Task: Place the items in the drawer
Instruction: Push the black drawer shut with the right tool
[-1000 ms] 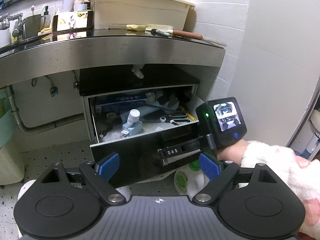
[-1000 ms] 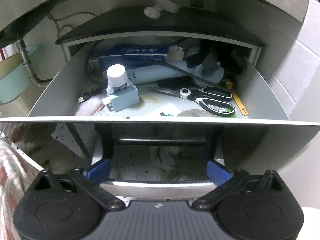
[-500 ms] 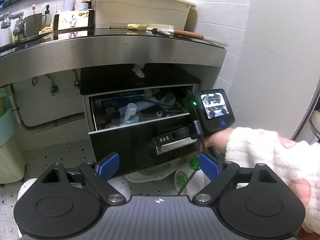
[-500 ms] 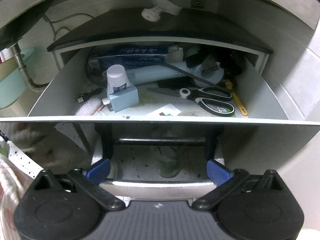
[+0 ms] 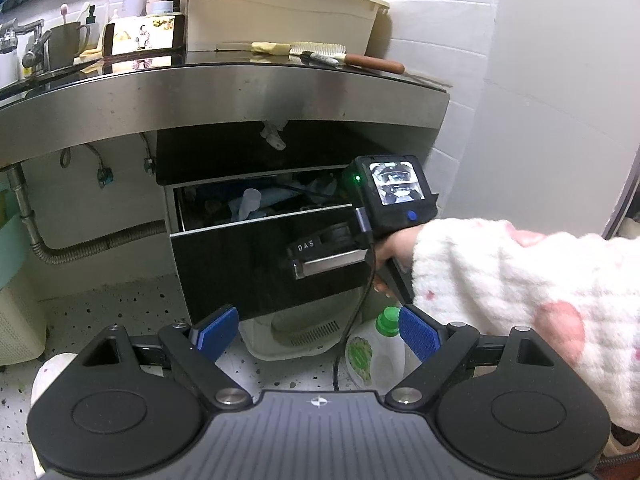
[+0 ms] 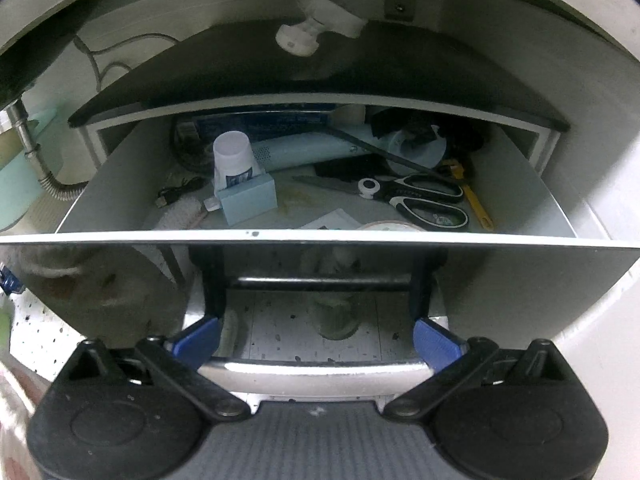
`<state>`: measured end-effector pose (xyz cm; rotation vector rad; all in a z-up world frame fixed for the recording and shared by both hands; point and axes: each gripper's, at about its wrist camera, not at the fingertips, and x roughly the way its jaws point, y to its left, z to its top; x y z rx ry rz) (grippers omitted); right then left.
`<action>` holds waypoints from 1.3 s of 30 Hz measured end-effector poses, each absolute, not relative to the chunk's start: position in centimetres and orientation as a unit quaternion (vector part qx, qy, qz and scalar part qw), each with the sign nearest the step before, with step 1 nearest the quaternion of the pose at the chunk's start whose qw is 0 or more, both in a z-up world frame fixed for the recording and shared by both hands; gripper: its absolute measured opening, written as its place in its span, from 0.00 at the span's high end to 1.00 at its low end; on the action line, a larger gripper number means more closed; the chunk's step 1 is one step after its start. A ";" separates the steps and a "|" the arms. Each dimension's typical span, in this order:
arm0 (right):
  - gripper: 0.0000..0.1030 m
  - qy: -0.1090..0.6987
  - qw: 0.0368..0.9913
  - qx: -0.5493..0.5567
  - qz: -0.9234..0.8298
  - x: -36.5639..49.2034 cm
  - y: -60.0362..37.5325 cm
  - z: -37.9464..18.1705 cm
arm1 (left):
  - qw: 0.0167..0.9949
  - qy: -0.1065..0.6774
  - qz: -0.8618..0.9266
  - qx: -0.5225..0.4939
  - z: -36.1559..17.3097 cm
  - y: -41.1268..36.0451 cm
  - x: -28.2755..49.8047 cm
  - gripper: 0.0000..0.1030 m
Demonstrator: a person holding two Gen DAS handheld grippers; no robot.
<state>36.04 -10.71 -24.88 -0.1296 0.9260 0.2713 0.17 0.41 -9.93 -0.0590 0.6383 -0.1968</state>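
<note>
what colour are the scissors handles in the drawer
Black with white trim on the scissors, clearest in the right wrist view.

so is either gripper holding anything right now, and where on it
The left gripper is open and holds nothing. The right gripper is at the drawer, its open fingers either side of the silver handle on the front; no clamp is visible.

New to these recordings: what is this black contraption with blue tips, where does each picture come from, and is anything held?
No robot here: a person holds a pair of hand-held tongs in each hand, each with a camera looking along its blue-tipped fingers. The left view shows the left tongs, open and empty, and the right device at the drawer handle under the counter. The right view shows the right tongs open, straddling that handle, above the part-open drawer holding scissors and a blue box.
</note>
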 end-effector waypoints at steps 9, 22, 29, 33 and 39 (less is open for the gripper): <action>0.00 0.444 0.884 -0.062 0.130 35.8 -10.8 -24.8 | 0.943 0.317 -0.093 -0.037 -10.0 0.8 0.4 0.15; 0.00 0.438 0.888 -0.059 0.129 36.0 -10.8 -24.7 | 0.943 0.320 -0.088 -0.035 -10.1 0.8 0.5 0.15; 0.00 0.432 0.891 -0.058 0.129 35.9 -10.9 -24.8 | 0.942 0.322 -0.085 -0.033 -10.2 0.8 0.8 0.15; 0.00 0.427 0.893 -0.057 0.129 35.8 -11.0 -24.9 | 0.941 0.326 -0.084 -0.032 -10.3 0.8 1.0 0.15; 0.00 0.410 0.901 -0.055 0.130 35.2 -11.2 -25.1 | 0.940 0.329 -0.080 -0.029 -10.2 0.7 1.3 0.15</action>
